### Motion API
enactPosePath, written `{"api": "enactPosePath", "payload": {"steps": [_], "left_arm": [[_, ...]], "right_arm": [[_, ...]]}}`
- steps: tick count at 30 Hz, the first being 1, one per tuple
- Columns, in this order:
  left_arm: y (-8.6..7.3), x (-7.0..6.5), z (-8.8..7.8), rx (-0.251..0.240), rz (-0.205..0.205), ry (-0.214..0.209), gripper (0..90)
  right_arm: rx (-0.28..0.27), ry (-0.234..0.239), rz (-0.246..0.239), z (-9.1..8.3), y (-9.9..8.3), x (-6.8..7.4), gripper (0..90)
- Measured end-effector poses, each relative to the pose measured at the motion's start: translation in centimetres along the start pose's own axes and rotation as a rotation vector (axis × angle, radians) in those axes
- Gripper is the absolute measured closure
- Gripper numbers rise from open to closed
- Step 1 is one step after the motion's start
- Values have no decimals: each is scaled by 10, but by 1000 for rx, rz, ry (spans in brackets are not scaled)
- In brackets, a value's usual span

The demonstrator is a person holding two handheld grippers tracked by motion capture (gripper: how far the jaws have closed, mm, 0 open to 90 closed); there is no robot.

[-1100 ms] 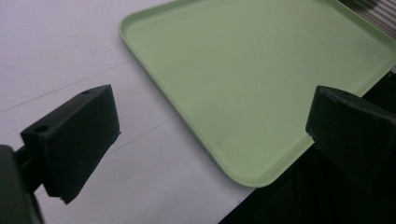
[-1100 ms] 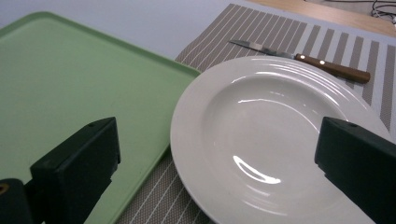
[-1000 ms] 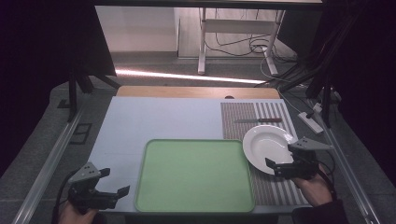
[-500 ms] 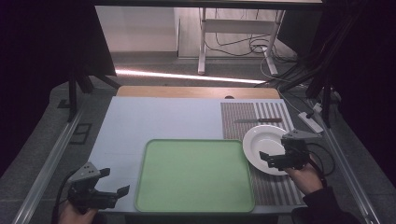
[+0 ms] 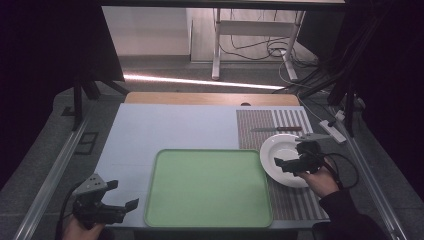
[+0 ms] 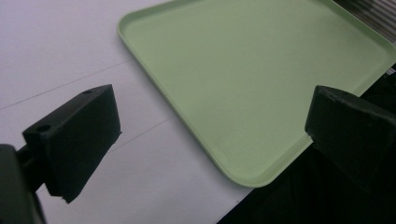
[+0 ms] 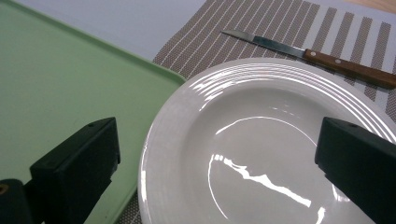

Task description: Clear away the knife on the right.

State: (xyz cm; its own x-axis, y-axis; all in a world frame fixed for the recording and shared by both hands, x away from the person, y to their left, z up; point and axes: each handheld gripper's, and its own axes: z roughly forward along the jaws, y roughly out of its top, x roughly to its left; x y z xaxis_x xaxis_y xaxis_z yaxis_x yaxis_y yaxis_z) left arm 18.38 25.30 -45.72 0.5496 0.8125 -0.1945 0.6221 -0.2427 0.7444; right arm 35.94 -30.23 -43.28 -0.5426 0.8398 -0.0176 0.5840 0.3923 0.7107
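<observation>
- You are working at a pale blue desk [image 5: 165, 130] in a dim room, with dark floor and trailing cables beyond its far edge at the top of the high view.
- Nearest you, at the lower left of the high view, your left gripper [image 5: 121, 198] hovers off the desk's near corner with its jaws spread wide and nothing between them. In the left gripper view it looks across the near corner of the green tray [image 6: 261, 79].
- The green tray [image 5: 208, 187] lies bare in the lower centre of the high view, with nothing loaded on it.
- To its right, your right gripper [image 5: 284, 163] is over the near rim of the white plate [image 5: 280, 152], jaws apart and gripping nothing. In the right gripper view the white plate [image 7: 266, 149] sits between the two jaws, not yet pinched.
- The plate rests on the striped mat [image 5: 260, 125], its left rim just beside the tray's edge.
- Farther up the mat, a wooden-handled knife [image 5: 277, 129] lies flat, just beyond the plate.
- By my judgement the work is at its start: the plate is reached for but not grasped or lifted.
</observation>
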Motion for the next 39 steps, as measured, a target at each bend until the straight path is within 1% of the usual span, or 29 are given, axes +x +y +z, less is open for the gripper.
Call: {"api": "enactPosePath", "payload": {"steps": [7,13,17,21,22,28,29,30,39], "left_arm": [[0,0,0,1,-3,-2,30],[0,1,0,-1,-6,-5,30],[0,1,-1,-3,-7,-6,30],[0,2,-1,-4,-10,-7,30],[0,2,-1,-5,-11,-7,30],[-1,3,-1,-12,-20,-13,30],[-1,3,-1,-12,-20,-13,30],[-1,3,-1,-12,-21,-14,30],[-1,4,-1,-12,-23,-18,31]], "right_arm": [[4,-12,11,9,9,-7,7],[18,-9,21,17,15,-14,0],[18,-17,26,20,18,-17,0],[31,-32,39,26,22,-24,0],[31,-32,39,26,22,-24,0],[62,-62,34,38,26,-35,0],[62,-62,34,38,26,-35,0],[68,-73,33,42,27,-38,0],[93,-124,49,57,34,-54,0]]}}
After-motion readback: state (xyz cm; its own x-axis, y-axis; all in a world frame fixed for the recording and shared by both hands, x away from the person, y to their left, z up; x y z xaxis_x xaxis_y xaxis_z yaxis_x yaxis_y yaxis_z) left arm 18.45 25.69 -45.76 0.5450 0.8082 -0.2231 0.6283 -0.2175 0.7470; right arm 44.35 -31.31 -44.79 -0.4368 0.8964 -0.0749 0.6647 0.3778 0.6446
